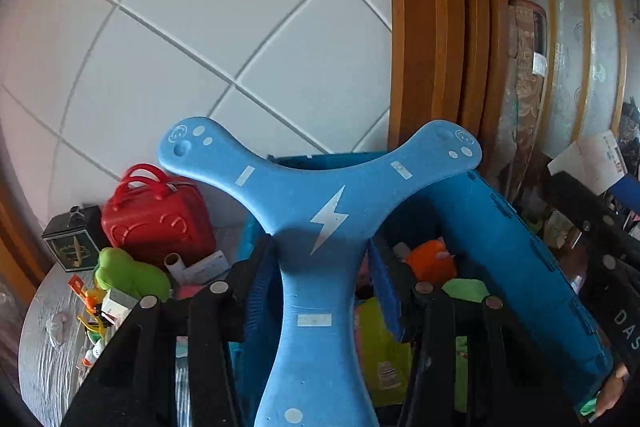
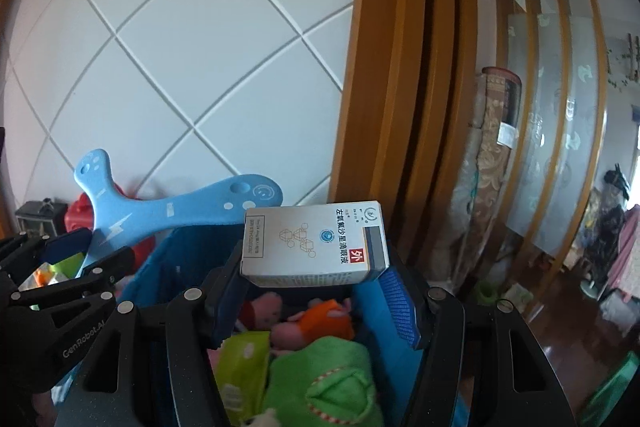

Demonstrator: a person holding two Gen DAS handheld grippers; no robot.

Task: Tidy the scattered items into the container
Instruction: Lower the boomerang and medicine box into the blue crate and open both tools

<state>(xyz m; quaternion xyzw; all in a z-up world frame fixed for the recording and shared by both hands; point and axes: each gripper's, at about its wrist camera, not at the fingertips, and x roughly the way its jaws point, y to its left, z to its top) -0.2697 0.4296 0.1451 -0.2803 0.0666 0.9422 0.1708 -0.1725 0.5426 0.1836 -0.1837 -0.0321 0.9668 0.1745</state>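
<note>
Left tongs (image 1: 320,291) clamp a boomerang (image 1: 320,219), right tongs (image 2: 316,291) a box (image 2: 314,247), above a grey tabletop (image 1: 48,331).

The bin (image 2: 176,251) is open on top, but toys fill much of its inside: a green plush (image 2: 328,383), an orange plush (image 2: 326,321) and a pink one (image 2: 264,309), so little room is free low down. The boomerang (image 1: 320,223) in the left jaws spreads wide over the bin mouth, and the box (image 2: 314,245) in the right jaws hangs above it just beside. On the counter (image 1: 44,339) left of the bin, a red case (image 1: 156,219) and small items crowd the way, and a wooden frame (image 2: 400,67) stands close behind the bin.
</note>
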